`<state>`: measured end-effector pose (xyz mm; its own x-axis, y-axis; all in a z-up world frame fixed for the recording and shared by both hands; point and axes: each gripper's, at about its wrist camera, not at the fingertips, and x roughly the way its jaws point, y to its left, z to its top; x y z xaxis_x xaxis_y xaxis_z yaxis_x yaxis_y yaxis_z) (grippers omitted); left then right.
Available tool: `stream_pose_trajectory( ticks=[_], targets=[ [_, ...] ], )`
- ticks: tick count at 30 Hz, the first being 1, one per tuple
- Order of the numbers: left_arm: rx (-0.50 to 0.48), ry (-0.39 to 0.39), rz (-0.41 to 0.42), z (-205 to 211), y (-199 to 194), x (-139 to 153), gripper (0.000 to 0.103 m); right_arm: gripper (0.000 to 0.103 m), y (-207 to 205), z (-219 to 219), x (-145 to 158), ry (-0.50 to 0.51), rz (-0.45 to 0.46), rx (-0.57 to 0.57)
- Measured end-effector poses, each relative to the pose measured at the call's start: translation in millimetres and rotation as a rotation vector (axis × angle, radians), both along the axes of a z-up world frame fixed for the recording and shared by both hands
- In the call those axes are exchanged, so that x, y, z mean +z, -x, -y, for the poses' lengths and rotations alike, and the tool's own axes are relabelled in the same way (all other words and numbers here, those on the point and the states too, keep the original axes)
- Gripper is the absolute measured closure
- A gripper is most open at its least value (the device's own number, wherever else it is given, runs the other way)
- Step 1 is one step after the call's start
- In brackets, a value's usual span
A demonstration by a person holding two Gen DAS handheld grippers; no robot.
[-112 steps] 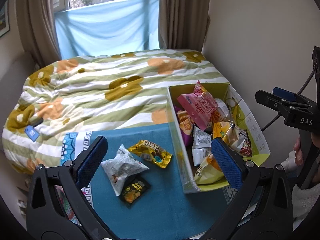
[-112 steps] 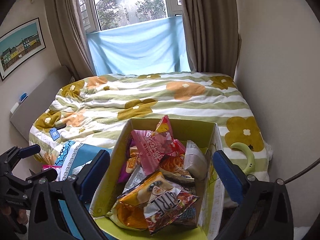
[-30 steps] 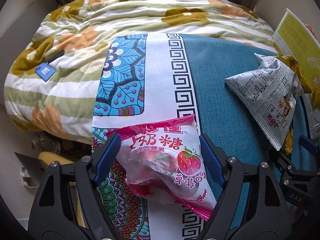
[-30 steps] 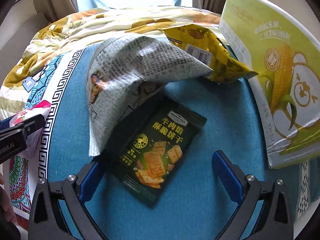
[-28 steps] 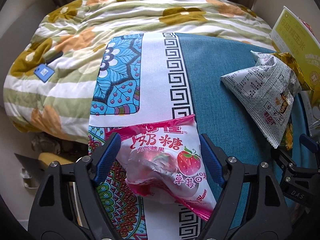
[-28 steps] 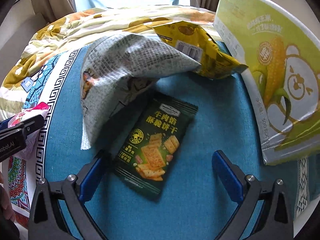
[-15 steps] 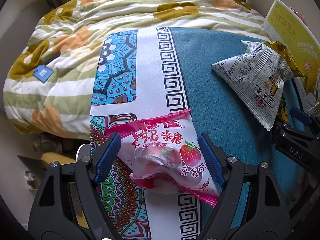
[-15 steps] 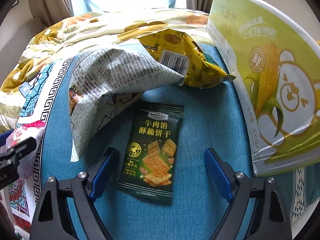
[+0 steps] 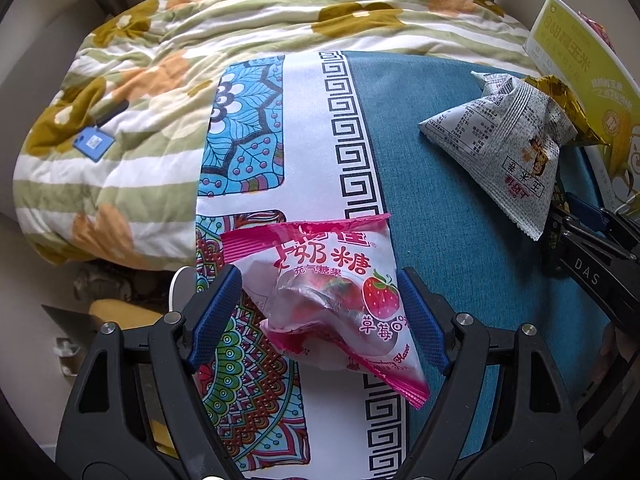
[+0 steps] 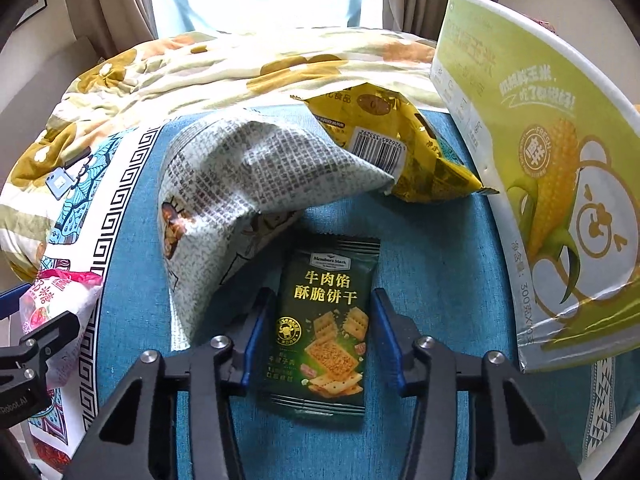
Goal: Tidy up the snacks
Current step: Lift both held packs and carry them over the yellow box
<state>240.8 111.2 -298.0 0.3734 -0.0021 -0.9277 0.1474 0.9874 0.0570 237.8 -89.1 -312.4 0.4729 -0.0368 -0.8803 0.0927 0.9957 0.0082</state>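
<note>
My left gripper [image 9: 320, 312] is shut on a pink strawberry candy bag [image 9: 340, 292] and holds it over the patterned edge of the blue cloth [image 9: 440, 208]. My right gripper [image 10: 318, 336] has its fingers against both long sides of a dark green cracker packet [image 10: 324, 324] that lies flat on the cloth. A grey newsprint-pattern snack bag [image 10: 240, 192] lies just left of and behind the packet; it also shows in the left wrist view [image 9: 508, 144]. A yellow snack bag [image 10: 396, 144] lies behind it.
A green corn-print cardboard box [image 10: 552, 184] stands at the right edge of the cloth. A striped floral quilt [image 9: 200, 60] covers the bed behind. The bed's left edge drops to the floor [image 9: 100, 300]. The left gripper with the pink bag [image 10: 52, 308] shows at the right wrist view's left edge.
My right gripper has moved down over the green cracker packet and its fingers have closed in against its sides. My left gripper has lifted the pink bag slightly and shifted left.
</note>
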Motion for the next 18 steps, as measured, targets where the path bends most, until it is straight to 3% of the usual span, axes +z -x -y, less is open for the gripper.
stream_pose_trajectory(
  ticks=[3, 7, 11, 18],
  targets=[
    [0.002, 0.006, -0.028, -2, 0, -7, 0.020, 0.062, -1, -1, -1, -0.005, 0.001, -0.001],
    [0.007, 0.039, -0.058, -6, 3, -19, 0.020, 0.062, 2, -1, -1, -0.007, 0.004, -0.006],
    [0.010, 0.057, -0.060, -9, 5, -23, 0.040, 0.062, 7, 0, -1, -0.012, 0.002, -0.009],
    [0.001, 0.060, -0.021, -7, 10, -10, 0.048, 0.062, 14, 10, 1, -0.031, 0.001, -0.017]
  ],
)
